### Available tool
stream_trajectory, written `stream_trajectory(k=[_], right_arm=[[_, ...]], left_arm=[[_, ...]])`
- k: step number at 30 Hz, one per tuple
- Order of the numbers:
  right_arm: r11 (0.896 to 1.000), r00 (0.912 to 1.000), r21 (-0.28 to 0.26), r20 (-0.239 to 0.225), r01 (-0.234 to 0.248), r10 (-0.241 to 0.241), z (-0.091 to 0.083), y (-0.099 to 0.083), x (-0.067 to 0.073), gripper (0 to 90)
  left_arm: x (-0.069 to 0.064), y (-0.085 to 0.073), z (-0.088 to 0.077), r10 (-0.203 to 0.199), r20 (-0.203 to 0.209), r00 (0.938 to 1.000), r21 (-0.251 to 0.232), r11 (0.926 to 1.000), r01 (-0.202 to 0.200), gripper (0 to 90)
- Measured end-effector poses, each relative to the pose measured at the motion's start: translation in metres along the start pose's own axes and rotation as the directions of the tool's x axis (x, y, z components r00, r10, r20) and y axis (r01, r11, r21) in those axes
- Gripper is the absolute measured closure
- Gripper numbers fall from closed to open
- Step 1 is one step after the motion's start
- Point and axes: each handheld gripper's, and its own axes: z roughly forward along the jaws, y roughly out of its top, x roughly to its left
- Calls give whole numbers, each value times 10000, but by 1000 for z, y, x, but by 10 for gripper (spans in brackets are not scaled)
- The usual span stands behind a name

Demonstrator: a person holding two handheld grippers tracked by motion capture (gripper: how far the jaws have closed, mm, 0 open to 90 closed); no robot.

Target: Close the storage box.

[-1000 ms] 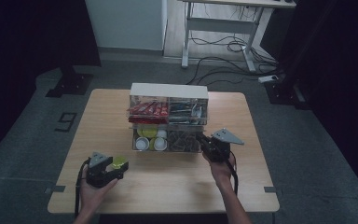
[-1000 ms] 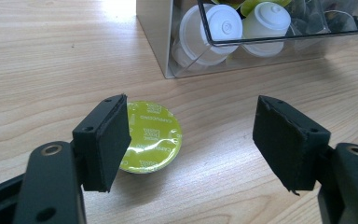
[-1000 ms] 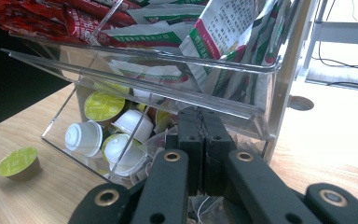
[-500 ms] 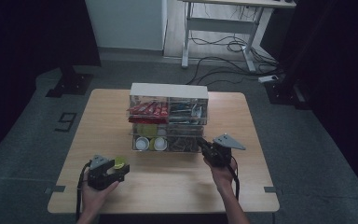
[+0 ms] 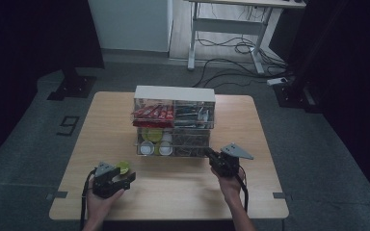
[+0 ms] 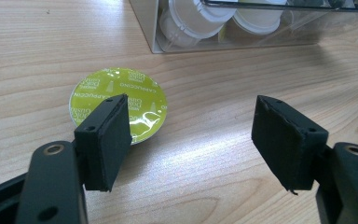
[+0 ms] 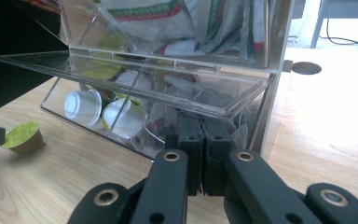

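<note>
The fingers [image 6: 103, 140] of the left gripper [image 6: 200, 140] stand apart with bare wood between them, clamped on nothing; its jaws have just been closing a little. The green capsule [image 6: 121, 105] sits on the counter [image 6: 214, 93] just beyond the left-hand finger in the left gripper view, its foil lid facing up and its lower edge hidden behind that finger. In the high view this capsule [image 5: 123, 167] lies at the lower left of the counter [image 5: 183, 192], right by the left gripper [image 5: 110, 179], with open wood on all sides and well clear of the counter's front edge. The fingers [image 7: 190, 154] of the right gripper [image 7: 201, 156] are pressed together with nothing between them, right under the front lip of a tilted-open clear flap [image 7: 135, 81] on the clear organiser box [image 5: 174, 120], at the centre of the right gripper view. In the high view the right gripper [image 5: 221, 162] sits at the box's lower right corner, with free counter to its right. Behind the flap, two white-bottomed capsules [image 7: 86, 107] are plain to see; the sachets beside them blur through the plastic and cannot be counted. The upper compartments hold red packets [image 5: 151, 113] and other packets cut off at the top of the right gripper view.
</note>
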Motion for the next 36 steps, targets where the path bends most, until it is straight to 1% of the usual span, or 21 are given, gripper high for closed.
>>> stream_trajectory(k=[16,20,23,25,34,36], right_arm=[[9997,10000,247,60,-75,73,3,-17,-3,880],[9995,9999,305,56,-121,119,4,-20,-3,880],[9991,9999,406,60,-107,105,5,-24,-4,879],[9979,9998,628,72,-172,168,7,-28,-4,875],[9957,9997,909,138,-196,184,10,-36,-7,874],[9952,9997,959,169,-170,154,10,-37,-8,874]], left_arm=[[4,-6,-1,-178,-15,9998,-31,9998,178,291],[4,-6,-1,-121,-49,9999,-2,9999,121,291],[3,-6,-1,-111,-53,9999,-21,9999,111,291],[3,-6,-1,-100,-57,9999,-51,9999,100,291],[3,-6,-2,-111,-30,9999,-84,9999,110,291],[4,-7,-2,-121,-42,9999,-22,9999,121,291]])
